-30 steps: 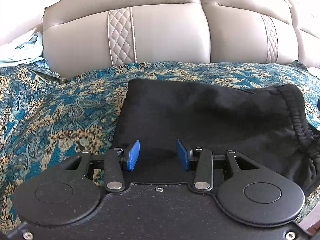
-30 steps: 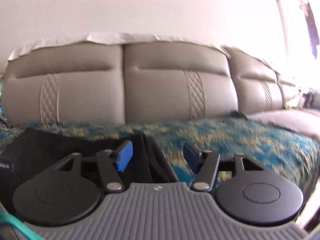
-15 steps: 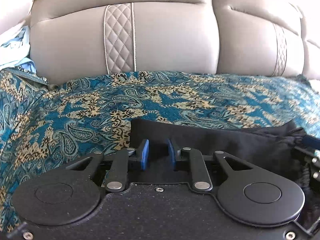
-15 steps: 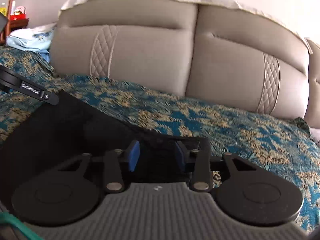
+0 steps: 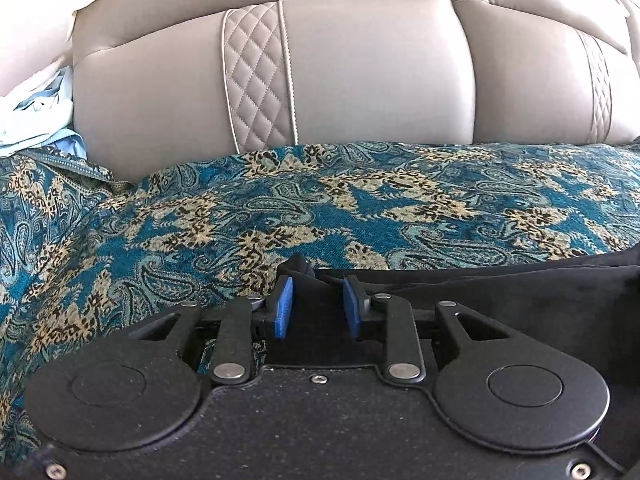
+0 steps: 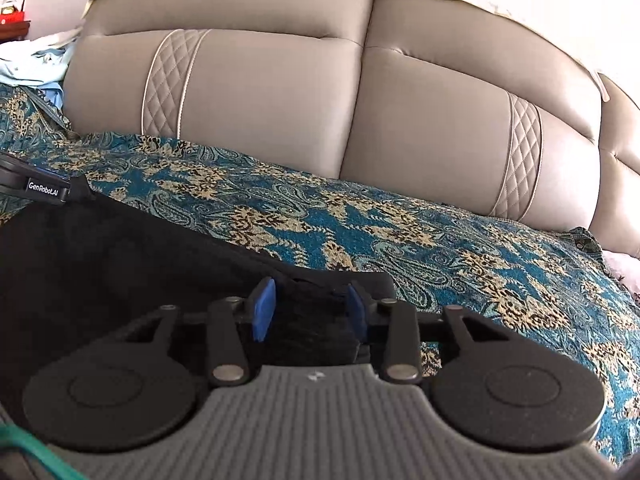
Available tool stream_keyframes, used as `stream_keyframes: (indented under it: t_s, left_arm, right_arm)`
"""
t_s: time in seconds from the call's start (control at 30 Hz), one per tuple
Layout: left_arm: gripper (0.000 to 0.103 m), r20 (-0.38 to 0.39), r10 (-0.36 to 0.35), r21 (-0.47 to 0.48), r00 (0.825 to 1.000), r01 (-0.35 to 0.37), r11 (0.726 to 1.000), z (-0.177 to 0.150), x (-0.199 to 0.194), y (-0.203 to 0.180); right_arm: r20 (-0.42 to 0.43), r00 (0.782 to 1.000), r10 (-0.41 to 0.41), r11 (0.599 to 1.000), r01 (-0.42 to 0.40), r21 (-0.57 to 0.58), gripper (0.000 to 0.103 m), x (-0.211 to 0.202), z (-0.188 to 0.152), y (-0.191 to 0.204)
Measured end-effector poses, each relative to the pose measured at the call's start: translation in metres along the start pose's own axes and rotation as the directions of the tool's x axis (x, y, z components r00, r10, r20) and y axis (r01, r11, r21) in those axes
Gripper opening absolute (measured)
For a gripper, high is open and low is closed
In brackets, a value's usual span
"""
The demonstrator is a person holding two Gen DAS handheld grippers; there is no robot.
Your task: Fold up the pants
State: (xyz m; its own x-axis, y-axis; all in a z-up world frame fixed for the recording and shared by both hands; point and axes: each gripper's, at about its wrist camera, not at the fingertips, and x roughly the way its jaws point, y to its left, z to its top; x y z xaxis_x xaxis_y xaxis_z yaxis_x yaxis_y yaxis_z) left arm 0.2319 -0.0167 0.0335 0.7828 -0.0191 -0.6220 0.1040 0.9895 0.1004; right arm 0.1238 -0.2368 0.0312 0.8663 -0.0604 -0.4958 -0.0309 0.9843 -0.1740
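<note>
Black pants (image 5: 520, 300) lie on a teal paisley cover (image 5: 360, 208) in front of a beige sofa back. My left gripper (image 5: 317, 282) sits at the pants' far left corner. A bunched tip of cloth pokes up between its blue pads, and its jaws are opening slightly. In the right wrist view the pants (image 6: 100, 264) run in a straight edge from the left gripper's body (image 6: 44, 191) to my right gripper (image 6: 311, 286). Gathered black cloth fills the gap between the right pads, and those jaws are opening a little too.
The beige sofa backrest (image 5: 380, 72) rises just beyond the cover. Light blue clothes (image 5: 36, 120) are heaped at the far left, shown again as blue clothes (image 6: 32, 64). More of the paisley cover (image 6: 460, 248) stretches to the right.
Both grippers moved forward over the pants to the far edge, and their jaws narrowed around the cloth. The right gripper swung from the bare cover onto the pants' edge.
</note>
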Motion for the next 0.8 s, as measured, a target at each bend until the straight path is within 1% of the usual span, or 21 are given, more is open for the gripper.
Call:
stream_keyframes:
  t_s: [0.13, 0.4, 0.43, 0.5, 0.53, 0.57, 0.6, 0.67, 0.7, 0.73, 0.77, 0.8]
  left_arm:
    - [0.029, 0.003, 0.009, 0.012, 1.000, -0.009, 1.000, -0.001, 0.005, -0.002]
    - [0.030, -0.010, 0.014, -0.012, 1.000, -0.015, 1.000, 0.001, 0.010, -0.002]
    - [0.032, -0.012, 0.018, -0.011, 1.000, -0.018, 1.000, 0.001, 0.009, -0.002]
    - [0.039, -0.014, 0.024, -0.014, 1.000, -0.024, 1.000, 0.003, 0.006, -0.001]
    - [0.048, -0.015, 0.018, -0.023, 1.000, -0.019, 1.000, 0.003, 0.003, 0.002]
    - [0.058, -0.015, 0.007, -0.036, 1.000, -0.007, 0.999, 0.004, -0.001, 0.005]
    - [0.062, -0.011, -0.010, -0.053, 1.000, 0.010, 0.999, 0.004, -0.005, 0.009]
    - [0.076, 0.002, -0.034, -0.074, 0.999, 0.034, 0.997, 0.004, -0.014, 0.017]
    - [0.079, 0.007, -0.043, -0.077, 0.999, 0.044, 0.996, 0.003, -0.019, 0.021]
    - [0.086, 0.009, -0.052, -0.075, 0.999, 0.052, 0.996, 0.003, -0.024, 0.025]
    - [0.089, 0.011, -0.061, -0.069, 0.998, 0.062, 0.996, 0.003, -0.029, 0.028]
    - [0.091, 0.012, -0.073, -0.063, 0.997, 0.073, 0.995, 0.002, -0.033, 0.032]
  right_arm:
    - [-0.006, 1.000, 0.005, 1.000, -0.005, 0.012, 0.057, 0.003, 0.001, -0.003]
    - [-0.002, 1.000, 0.007, 1.000, -0.007, 0.019, 0.062, 0.004, 0.001, -0.004]
    - [0.000, 1.000, 0.010, 1.000, -0.010, 0.024, 0.063, 0.004, 0.001, -0.004]
    - [0.006, 1.000, 0.019, 0.999, -0.019, 0.038, 0.070, 0.004, 0.001, -0.006]
    - [0.009, 1.000, 0.021, 0.999, -0.022, 0.049, 0.071, 0.004, 0.001, -0.007]
    - [0.011, 1.000, 0.022, 0.998, -0.023, 0.058, 0.075, 0.003, 0.001, -0.008]
    - [0.013, 1.000, 0.024, 0.997, -0.025, 0.072, 0.078, 0.002, 0.001, -0.010]
    - [0.013, 0.999, 0.035, 0.994, -0.036, 0.105, 0.082, 0.001, 0.001, -0.016]
    - [0.014, 0.999, 0.039, 0.992, -0.041, 0.120, 0.086, -0.001, 0.001, -0.020]
    - [0.020, 0.999, 0.047, 0.991, -0.049, 0.127, 0.088, -0.003, 0.000, -0.025]
    - [0.029, 0.998, 0.059, 0.989, -0.063, 0.130, 0.092, -0.006, 0.000, -0.029]
    - [0.037, 0.996, 0.079, 0.988, -0.083, 0.130, 0.096, -0.008, -0.001, -0.034]
